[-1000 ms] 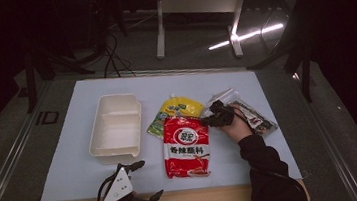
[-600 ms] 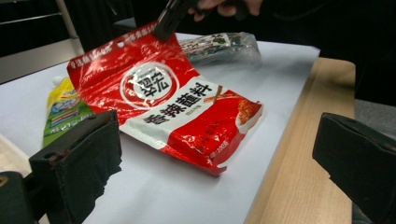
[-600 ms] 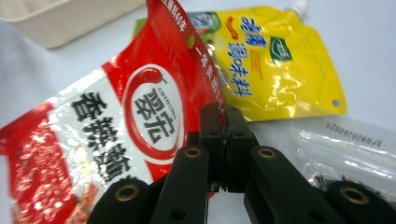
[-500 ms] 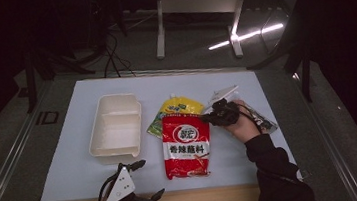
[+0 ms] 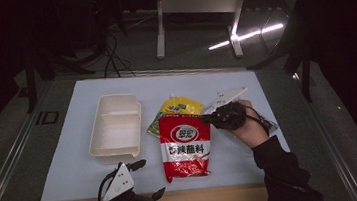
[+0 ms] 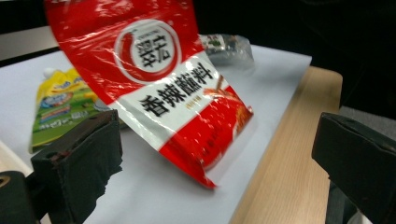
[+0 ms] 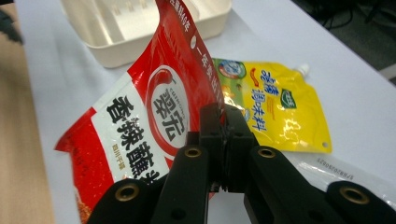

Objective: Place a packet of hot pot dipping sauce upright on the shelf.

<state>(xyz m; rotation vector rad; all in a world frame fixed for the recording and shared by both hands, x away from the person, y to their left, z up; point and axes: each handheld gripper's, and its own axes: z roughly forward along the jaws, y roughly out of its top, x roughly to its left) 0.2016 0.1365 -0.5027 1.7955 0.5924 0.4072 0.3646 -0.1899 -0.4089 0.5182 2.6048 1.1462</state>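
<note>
Where the right gripper [image 7: 223, 116] pinches it, the red pouch [image 7: 154, 116] lifts, glossy.

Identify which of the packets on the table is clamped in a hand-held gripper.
The red packet, pinched at its edge by the right hand-held gripper and lifted; the yellow spouted pouch lies flat, untouched.

I work at a table [image 5: 276, 190] with a pale wooden front edge, covered by a white mat [image 5: 72, 162]. Around me the room is dark. Beyond the far edge the floor [image 5: 197, 58] is grey, with a bright streak of light [image 5: 247, 35] across it. A white metal stand [image 5: 197, 8] rises there, and black cables [image 5: 112, 62] trail beside it.
</note>
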